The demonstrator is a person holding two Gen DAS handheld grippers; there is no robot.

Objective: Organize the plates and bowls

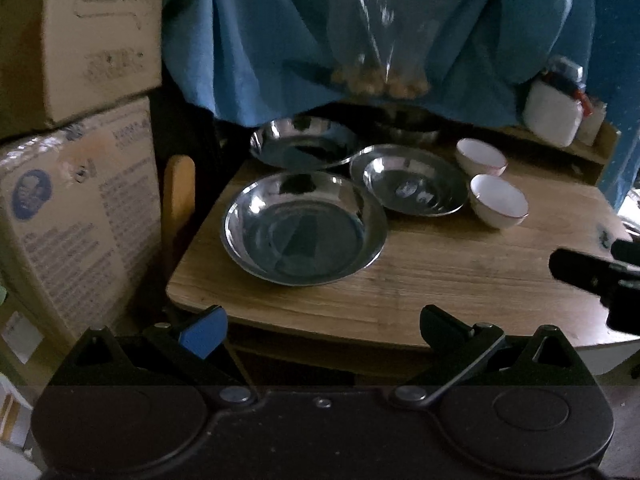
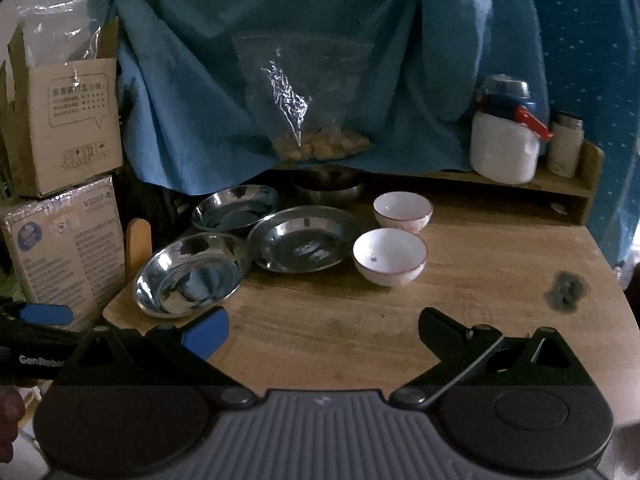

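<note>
I am holding both fingers spread and empty; near plate (image 1: pixel 304 228) is overhanging the worktop (image 1: pixel 440 280) edge, risking being knocked off.

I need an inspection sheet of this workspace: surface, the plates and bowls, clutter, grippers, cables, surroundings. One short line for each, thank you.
Surface: wooden table, with a dark smudge near its right edge.
Job's things: three steel plates spread at the left; two white bowls apart at the right; a steel bowl at the back, half under the cloth.
Clutter: white jug and a small flask on a low shelf; clear bag of nuts.
Grippers: left gripper and right gripper both have open jaws, holding nothing.
Cables: nothing seen.
Surroundings: blue cloth behind; stacked cardboard boxes at left.
</note>
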